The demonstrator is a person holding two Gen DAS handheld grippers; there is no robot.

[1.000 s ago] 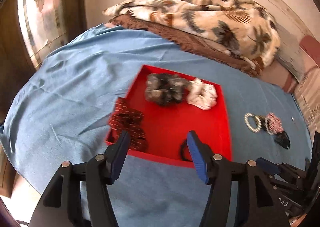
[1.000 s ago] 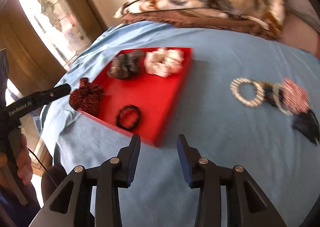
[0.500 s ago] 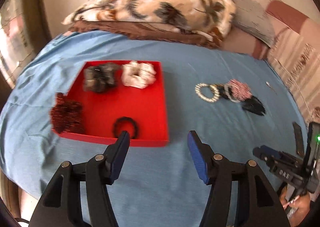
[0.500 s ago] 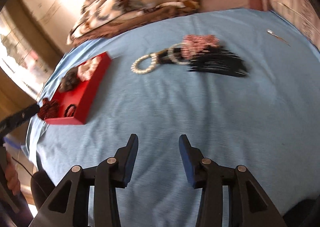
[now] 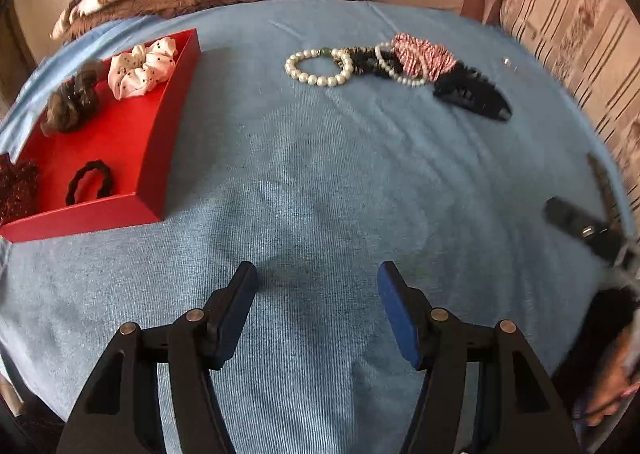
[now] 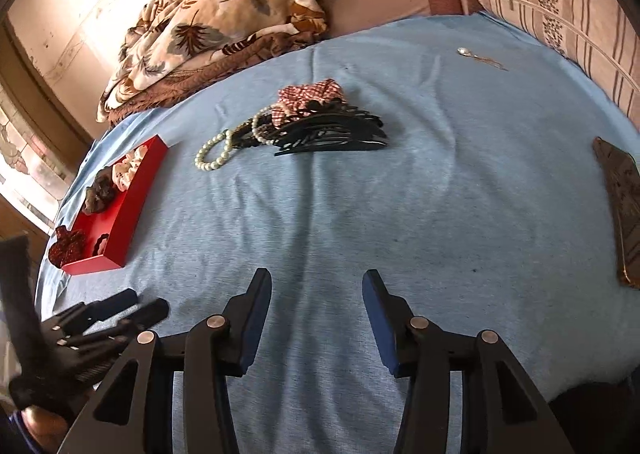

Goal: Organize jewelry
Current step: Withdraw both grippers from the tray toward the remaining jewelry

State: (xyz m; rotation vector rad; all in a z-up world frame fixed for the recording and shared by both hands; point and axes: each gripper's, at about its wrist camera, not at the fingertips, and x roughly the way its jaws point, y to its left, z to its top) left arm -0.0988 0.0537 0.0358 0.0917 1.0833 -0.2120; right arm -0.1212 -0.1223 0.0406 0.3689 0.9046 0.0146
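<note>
A red tray (image 5: pixel 168 106) lies at the left on the blue bedsheet; it also shows in the right wrist view (image 6: pixel 136 206). In it are a white scrunchie (image 5: pixel 142 68), a brown scrunchie (image 5: pixel 72 100) and a black hair tie (image 5: pixel 90 186); a dark red scrunchie (image 5: pixel 16 186) hangs over its left edge. Farther right lies a heap: a pearl bracelet (image 5: pixel 318 68), a red-white scrunchie (image 5: pixel 422 56) and a black hair claw (image 5: pixel 472 94). The heap also shows in the right wrist view (image 6: pixel 316 122). My left gripper (image 5: pixel 316 282) and right gripper (image 6: pixel 316 290) are open and empty above bare sheet.
A leaf-print blanket (image 6: pixel 224 14) and pillows lie at the back. A small silver piece with a chain (image 6: pixel 476 56) lies far right. A patterned flat object (image 6: pixel 624 210) lies at the right edge. The left gripper shows low left in the right wrist view (image 6: pixel 96 322).
Both views have swung right, from the tray toward the jewelry heap. The tray has slid to the left of both views. Both grippers stay open and empty.
</note>
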